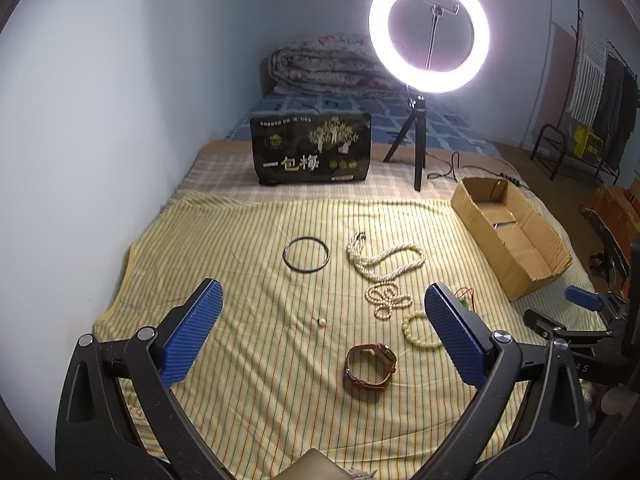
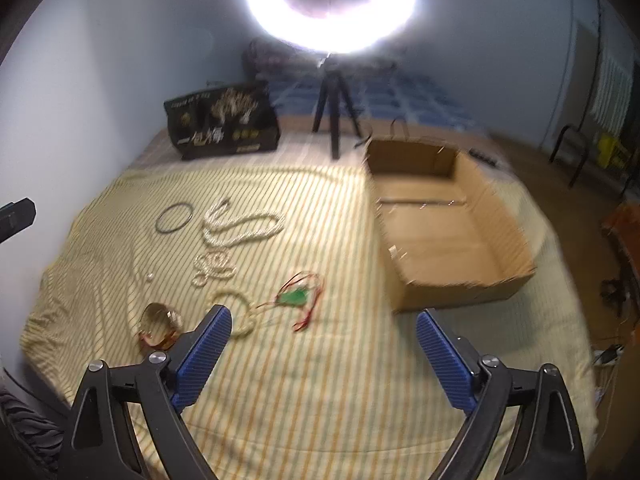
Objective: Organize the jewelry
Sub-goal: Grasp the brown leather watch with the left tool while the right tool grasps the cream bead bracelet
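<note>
On the yellow striped cloth (image 1: 248,340) lie a black bangle (image 1: 306,255), a long pearl necklace (image 1: 384,258), a coiled bead string (image 1: 387,299), a pale bead bracelet (image 1: 416,330), a brown leather watch (image 1: 370,366) and a loose bead (image 1: 320,321). My left gripper (image 1: 324,292) hovers open above the watch. My right gripper (image 2: 324,314) is open over bare cloth, just right of the green pendant on red cord (image 2: 296,297) and the bracelet (image 2: 240,312). An open cardboard box (image 2: 452,292) stands just beyond its right finger. The right wrist view is blurred.
A ring light on a tripod (image 1: 429,36) and a black printed bag (image 1: 312,148) stand behind the cloth, with a folded quilt (image 1: 320,60) farther back. A wall runs along the left. The bed drops off at the right, near a clothes rack (image 1: 600,92).
</note>
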The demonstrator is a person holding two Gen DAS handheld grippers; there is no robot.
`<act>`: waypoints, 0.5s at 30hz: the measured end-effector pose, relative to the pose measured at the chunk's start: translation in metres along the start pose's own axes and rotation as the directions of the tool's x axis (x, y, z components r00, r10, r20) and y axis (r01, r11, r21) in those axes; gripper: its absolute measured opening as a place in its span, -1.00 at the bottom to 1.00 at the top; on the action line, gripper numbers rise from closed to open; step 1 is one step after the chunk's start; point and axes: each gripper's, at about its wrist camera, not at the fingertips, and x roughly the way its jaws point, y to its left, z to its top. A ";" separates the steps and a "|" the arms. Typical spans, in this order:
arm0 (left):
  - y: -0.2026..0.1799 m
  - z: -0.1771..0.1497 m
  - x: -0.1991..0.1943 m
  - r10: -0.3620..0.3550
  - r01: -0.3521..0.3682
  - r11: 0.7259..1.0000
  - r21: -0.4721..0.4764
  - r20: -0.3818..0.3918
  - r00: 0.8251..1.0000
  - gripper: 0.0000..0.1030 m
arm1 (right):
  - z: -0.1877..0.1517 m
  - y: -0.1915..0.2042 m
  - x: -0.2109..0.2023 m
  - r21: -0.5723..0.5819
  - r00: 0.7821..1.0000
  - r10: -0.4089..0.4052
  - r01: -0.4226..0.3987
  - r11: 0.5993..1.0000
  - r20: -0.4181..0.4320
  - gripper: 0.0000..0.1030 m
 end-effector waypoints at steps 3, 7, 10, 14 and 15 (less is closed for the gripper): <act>0.002 -0.003 0.012 -0.013 0.013 1.000 -0.004 -0.057 0.998 0.78 | -0.001 0.005 0.013 -0.004 0.998 0.042 -0.042 0.999 -0.055 0.62; 0.008 -0.012 0.034 -0.051 0.044 0.998 -0.044 -0.155 0.987 0.52 | -0.004 0.012 0.025 -0.007 0.990 0.085 -0.086 0.996 -0.114 0.61; 0.007 -0.019 0.050 -0.085 0.072 0.995 -0.065 -0.232 0.969 0.34 | -0.006 0.014 0.039 0.017 0.973 0.141 -0.140 0.990 -0.184 0.49; 0.006 -0.029 0.069 -0.120 0.095 0.991 -0.095 -0.311 0.943 0.14 | -0.006 0.014 0.056 0.061 0.952 0.191 -0.181 0.982 -0.241 0.30; 0.006 -0.032 0.074 -0.128 0.100 0.990 -0.102 -0.331 0.935 0.06 | -0.006 0.014 0.061 0.079 0.945 0.205 -0.191 0.979 -0.255 0.21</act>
